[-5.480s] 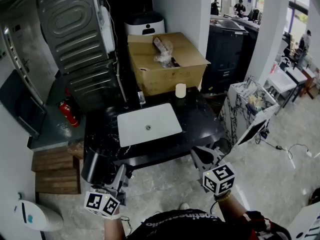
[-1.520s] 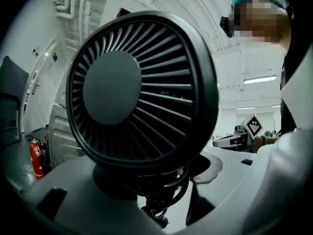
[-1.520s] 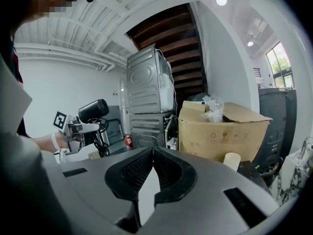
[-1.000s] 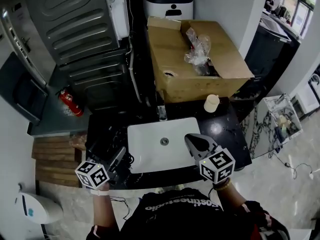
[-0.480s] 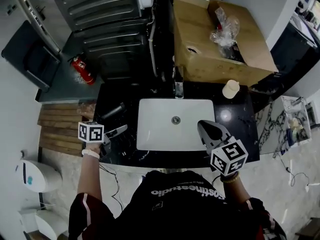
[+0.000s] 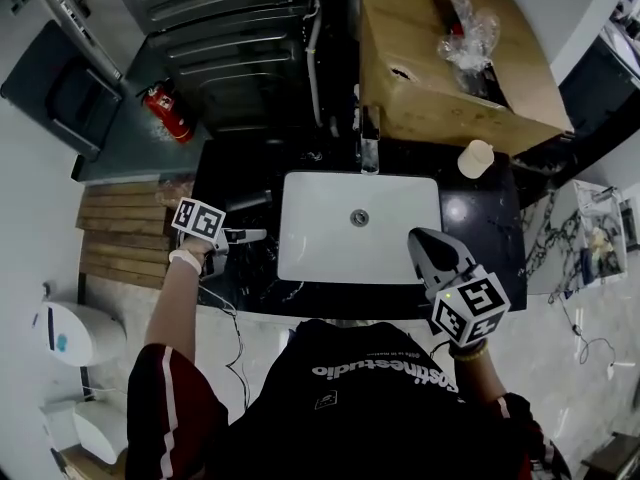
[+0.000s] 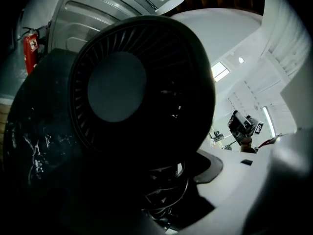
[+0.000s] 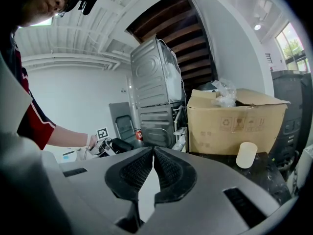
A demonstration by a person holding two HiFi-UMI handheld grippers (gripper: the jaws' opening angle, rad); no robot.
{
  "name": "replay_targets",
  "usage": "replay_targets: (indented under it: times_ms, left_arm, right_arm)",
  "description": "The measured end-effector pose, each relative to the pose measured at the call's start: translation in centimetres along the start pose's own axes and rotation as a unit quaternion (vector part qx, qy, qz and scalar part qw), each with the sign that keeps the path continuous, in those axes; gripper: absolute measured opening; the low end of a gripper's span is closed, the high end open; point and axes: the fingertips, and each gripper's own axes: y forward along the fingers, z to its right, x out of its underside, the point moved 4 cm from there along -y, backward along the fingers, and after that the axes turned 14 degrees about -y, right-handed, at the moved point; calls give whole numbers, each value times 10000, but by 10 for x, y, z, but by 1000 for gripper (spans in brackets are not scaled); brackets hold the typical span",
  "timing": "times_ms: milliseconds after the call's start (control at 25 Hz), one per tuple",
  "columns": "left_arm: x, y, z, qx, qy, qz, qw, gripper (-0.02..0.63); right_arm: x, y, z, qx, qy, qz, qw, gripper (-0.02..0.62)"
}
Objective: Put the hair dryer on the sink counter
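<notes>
Held in the left tongs [image 6: 248, 235], the black round-grilled hair dryer [image 7: 117, 82] is to be set flat on the black stone counter [image 6: 478, 230], clear of the white rectangular basin [image 6: 330, 238], the right tongs [image 6: 420, 238] being closed on nothing.

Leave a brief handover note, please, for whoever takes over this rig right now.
Left gripper: apparently closed on the hair dryer, over the left end of the sink counter.
Right gripper: shut, empty, above the counter's front right.
Done: dryer is at the counter.
To do: unclear whether it rests there; set it down beside the basin, then release.
</notes>
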Motion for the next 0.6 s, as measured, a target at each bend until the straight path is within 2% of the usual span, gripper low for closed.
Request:
replay_targets:
  times_ms: [320,600]
  left_arm:
    - [-2,13,-17,-298,-244,-149,9991,298]
    - [-1,16,-25,-387,-308,7,9988,304]
  right_arm:
    - [3,5,2,25,24,-60,10000,41]
    - [3,11,0,-61,-1,-72,10000,41]
